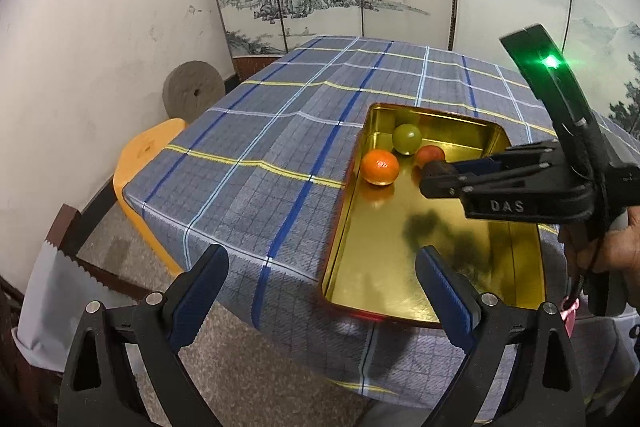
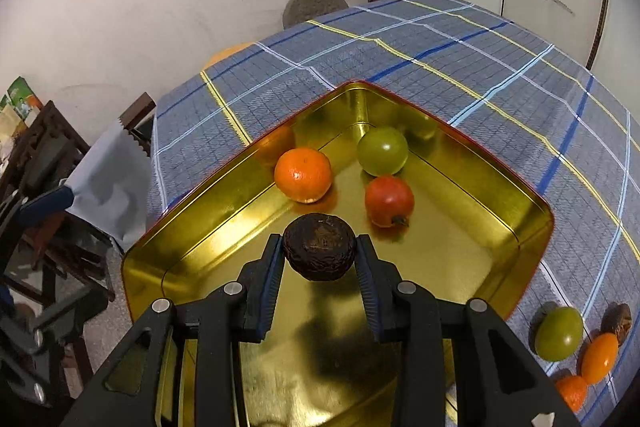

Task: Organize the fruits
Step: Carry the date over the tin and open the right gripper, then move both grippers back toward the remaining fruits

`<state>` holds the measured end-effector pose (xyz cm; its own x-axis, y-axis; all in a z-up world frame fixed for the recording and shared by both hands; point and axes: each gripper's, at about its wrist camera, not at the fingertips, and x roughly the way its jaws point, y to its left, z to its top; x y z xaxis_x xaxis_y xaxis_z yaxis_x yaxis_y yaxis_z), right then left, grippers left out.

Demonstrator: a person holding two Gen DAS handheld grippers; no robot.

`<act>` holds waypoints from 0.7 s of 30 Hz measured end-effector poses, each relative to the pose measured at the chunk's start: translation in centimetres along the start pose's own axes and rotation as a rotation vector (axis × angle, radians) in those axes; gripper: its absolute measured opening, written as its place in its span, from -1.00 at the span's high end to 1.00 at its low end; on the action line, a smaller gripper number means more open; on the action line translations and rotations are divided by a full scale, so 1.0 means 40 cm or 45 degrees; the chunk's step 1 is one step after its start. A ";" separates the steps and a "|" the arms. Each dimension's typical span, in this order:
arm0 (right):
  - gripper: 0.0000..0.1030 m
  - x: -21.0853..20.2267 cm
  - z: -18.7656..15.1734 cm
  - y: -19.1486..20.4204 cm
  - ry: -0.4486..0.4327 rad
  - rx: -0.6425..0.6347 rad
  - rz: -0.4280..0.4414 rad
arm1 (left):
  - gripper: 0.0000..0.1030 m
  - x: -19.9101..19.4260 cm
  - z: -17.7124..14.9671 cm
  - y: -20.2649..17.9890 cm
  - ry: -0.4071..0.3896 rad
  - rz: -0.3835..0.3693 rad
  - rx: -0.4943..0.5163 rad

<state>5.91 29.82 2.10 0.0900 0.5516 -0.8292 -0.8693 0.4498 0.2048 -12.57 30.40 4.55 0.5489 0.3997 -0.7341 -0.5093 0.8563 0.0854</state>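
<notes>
A gold tin tray [image 1: 516, 279] [image 2: 512, 219] lies on the plaid tablecloth. In it sit an orange mandarin [image 1: 380, 167] [image 2: 303, 175], a green fruit [image 1: 407, 138] [image 2: 382, 151] and a red fruit [image 1: 429, 155] [image 2: 389, 201]. My right gripper [image 2: 320, 247] is shut on a dark brown wrinkled fruit [image 2: 320, 245], held over the tray close behind the others; it also shows in the left wrist view [image 1: 434, 181], where the fruit is hidden. My left gripper [image 1: 322, 269] is open and empty above the tray's near left corner.
More fruit lies on the cloth right of the tray: a green one [image 2: 559, 333], an orange oval one [image 2: 599, 358], a mandarin [image 2: 573, 391] and a brown one [image 2: 618, 323]. An orange stool [image 1: 140, 163] and a wooden chair [image 1: 68, 231] stand left of the table [image 1: 260, 163].
</notes>
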 end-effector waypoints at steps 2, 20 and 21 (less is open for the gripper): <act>0.34 0.010 0.011 0.005 0.003 0.002 -0.004 | -0.83 0.002 -0.003 0.002 0.007 0.004 0.002; 0.01 -0.012 0.043 0.022 -0.111 0.068 0.045 | -0.83 0.015 -0.018 0.004 0.037 0.015 0.018; -0.01 -0.025 0.043 0.020 -0.139 0.074 0.048 | -0.83 0.016 -0.017 0.004 0.037 0.016 0.018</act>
<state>5.95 30.84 3.97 0.1125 0.6406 -0.7596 -0.8437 0.4654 0.2676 -12.75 30.58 3.63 0.5231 0.4009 -0.7521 -0.5064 0.8560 0.1040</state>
